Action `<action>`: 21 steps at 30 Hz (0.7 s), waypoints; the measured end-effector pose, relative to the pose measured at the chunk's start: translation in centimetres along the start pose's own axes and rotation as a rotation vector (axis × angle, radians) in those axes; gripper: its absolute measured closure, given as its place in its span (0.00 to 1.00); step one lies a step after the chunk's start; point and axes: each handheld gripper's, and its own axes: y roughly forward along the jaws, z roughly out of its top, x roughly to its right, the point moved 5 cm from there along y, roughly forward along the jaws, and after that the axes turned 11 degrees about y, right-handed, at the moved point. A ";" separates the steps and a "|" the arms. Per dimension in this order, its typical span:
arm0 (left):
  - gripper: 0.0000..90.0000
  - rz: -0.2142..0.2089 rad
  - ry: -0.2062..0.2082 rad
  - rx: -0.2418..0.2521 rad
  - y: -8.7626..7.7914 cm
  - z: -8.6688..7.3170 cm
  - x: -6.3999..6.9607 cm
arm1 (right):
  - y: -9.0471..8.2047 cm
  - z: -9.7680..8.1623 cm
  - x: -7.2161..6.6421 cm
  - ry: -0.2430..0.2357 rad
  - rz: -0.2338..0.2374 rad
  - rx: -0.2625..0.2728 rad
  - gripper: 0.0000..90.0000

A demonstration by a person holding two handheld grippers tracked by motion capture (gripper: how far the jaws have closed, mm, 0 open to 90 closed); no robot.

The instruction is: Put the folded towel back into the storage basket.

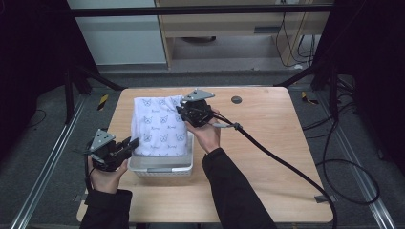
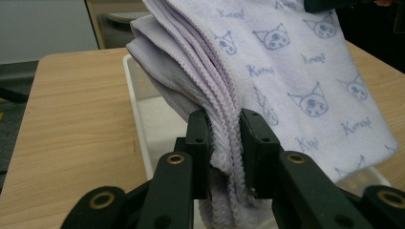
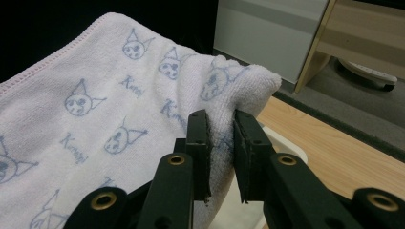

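Over the near left part of the wooden table point(image 1: 267, 143), a folded white towel point(image 1: 160, 126) printed with small blue cat faces and script words hangs stretched between the two tools, its lower edge reaching down into a white plastic basket point(image 1: 162, 167) that stands on the table near the person's edge. At the towel's near left corner, the left hand-held gripper point(image 1: 128, 144) is clamped on the stacked folds: in the left gripper view its two black jaws stand narrow with several hemmed layers of cloth point(image 2: 224, 143) pinched between the pads, and the rest of the towel slopes up and away to the right above the basket's pale rim point(image 2: 136, 109). At the far right corner, the right hand-held gripper point(image 1: 184, 112) holds the towel higher above the table; in the right gripper view its jaws are likewise drawn close on a bunched, rounded fold of the cloth point(image 3: 222, 129), with the printed face of the towel spreading away to the left. Both hands come up from the bottom of the high view in dark sleeves, the left hand point(image 1: 107, 179) just beside the basket's left end and the right hand point(image 1: 207, 136) above the basket's right end. A thick black cable point(image 1: 286, 167) trails from the right tool across the table toward its near right corner.
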 end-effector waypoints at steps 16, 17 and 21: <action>0.82 0.014 0.024 -0.070 1.8 -1.7 -0.2 | 1.8 -1.8 0.2 -0.012 -0.030 -0.046 0.87; 0.82 0.014 0.027 -0.075 2.0 -1.8 -0.2 | 1.9 -2.0 0.2 -0.013 -0.035 -0.049 0.87; 0.82 0.018 0.032 -0.096 2.6 -2.3 -0.1 | 2.4 -2.7 0.4 -0.011 -0.042 -0.063 0.87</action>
